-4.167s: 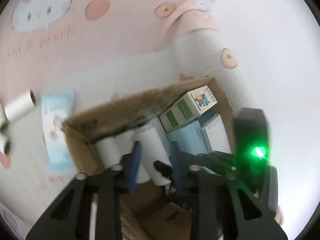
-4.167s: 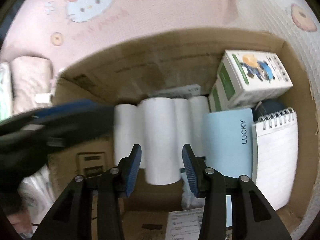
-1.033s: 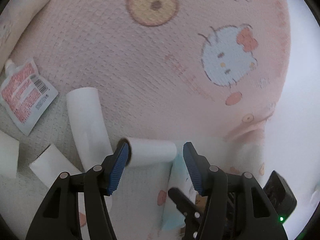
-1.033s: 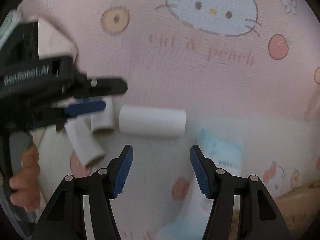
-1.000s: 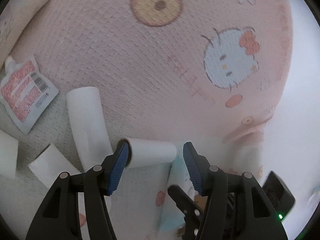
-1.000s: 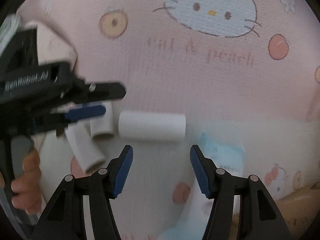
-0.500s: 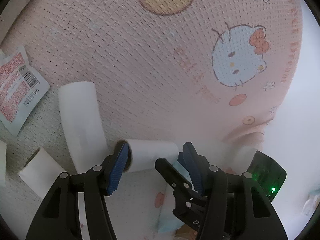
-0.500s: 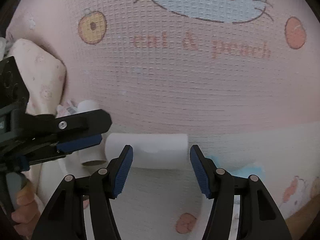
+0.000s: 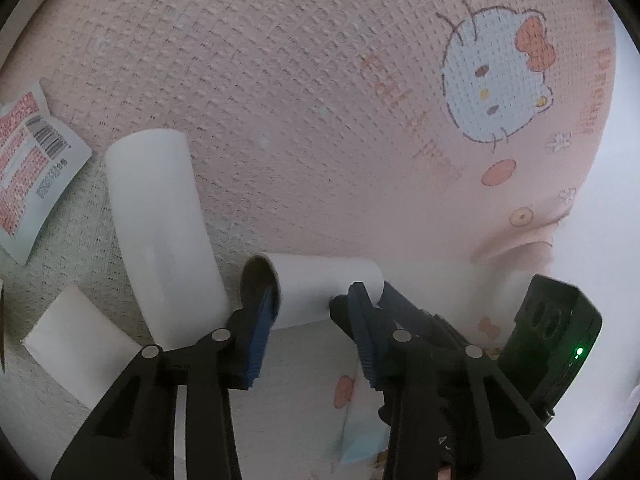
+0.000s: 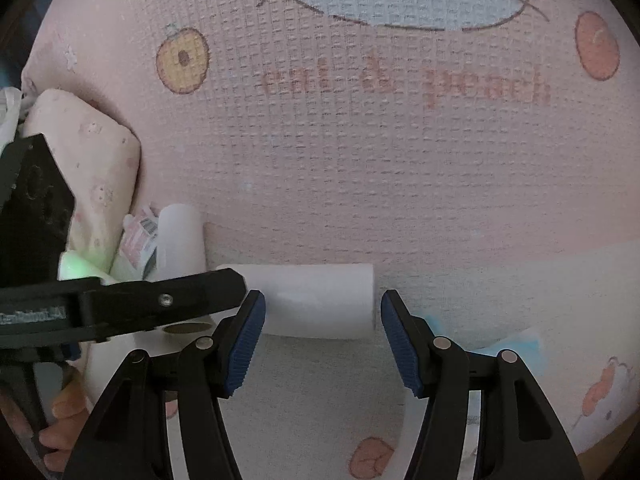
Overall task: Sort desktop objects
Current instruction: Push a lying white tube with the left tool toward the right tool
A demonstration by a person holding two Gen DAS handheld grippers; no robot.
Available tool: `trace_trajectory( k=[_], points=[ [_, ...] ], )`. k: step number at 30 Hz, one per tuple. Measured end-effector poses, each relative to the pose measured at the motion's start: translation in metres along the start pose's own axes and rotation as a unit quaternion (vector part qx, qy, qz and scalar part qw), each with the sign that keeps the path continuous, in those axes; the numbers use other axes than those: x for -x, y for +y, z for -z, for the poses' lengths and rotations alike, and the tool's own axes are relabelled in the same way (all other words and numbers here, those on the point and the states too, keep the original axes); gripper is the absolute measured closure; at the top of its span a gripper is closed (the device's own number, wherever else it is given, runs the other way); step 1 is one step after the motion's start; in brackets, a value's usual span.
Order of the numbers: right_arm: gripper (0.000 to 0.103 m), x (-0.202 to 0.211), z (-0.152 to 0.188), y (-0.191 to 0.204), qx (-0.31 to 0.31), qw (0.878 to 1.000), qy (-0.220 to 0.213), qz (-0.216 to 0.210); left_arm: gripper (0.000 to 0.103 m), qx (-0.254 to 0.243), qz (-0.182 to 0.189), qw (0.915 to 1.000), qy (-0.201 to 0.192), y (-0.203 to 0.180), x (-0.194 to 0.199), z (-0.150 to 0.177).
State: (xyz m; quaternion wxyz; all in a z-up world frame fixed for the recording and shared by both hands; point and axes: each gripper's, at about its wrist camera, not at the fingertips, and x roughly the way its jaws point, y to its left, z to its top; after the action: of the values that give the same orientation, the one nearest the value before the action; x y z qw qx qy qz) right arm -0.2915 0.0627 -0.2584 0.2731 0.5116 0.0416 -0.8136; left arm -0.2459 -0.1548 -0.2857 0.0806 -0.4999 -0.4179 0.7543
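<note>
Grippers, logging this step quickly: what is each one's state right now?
Left gripper: fingers have just been closing on the white paper roll.
Right gripper: open, empty, the roll just beyond it.

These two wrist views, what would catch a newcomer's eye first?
The white paper roll lying sideways on the pink cartoon-cat blanket, with the left gripper and the right gripper both crowding it. Left of it lie another longer white roll and a red-printed sachet.
</note>
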Motion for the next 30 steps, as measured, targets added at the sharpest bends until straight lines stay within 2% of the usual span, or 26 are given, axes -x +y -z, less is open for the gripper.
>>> trace_trajectory(
  k=[5,12,20,24,30],
  points=[
    [0.045,0.002,0.005,0.004,-0.001,1.0,0.001,0.001,0.062,0.014,0.021,0.9995,0.019,0.003,-0.003,0.0],
    [0.045,0.017,0.018,0.009,-0.023,1.0,0.003,0.015,0.062,-0.012,0.025,0.999,0.034,-0.005,0.001,0.009],
    [0.045,0.033,0.053,0.021,-0.049,0.999,0.015,0.01,0.062,-0.051,-0.001,0.9967,0.064,-0.007,0.009,0.043],
    [0.045,0.048,0.07,0.025,-0.058,0.998,0.014,0.001,0.062,-0.062,0.003,0.995,0.078,-0.006,0.021,0.064],
    [0.045,0.071,0.094,0.032,-0.098,0.995,0.005,-0.017,0.062,-0.027,0.026,0.9964,0.076,0.003,0.036,0.082]
  ],
)
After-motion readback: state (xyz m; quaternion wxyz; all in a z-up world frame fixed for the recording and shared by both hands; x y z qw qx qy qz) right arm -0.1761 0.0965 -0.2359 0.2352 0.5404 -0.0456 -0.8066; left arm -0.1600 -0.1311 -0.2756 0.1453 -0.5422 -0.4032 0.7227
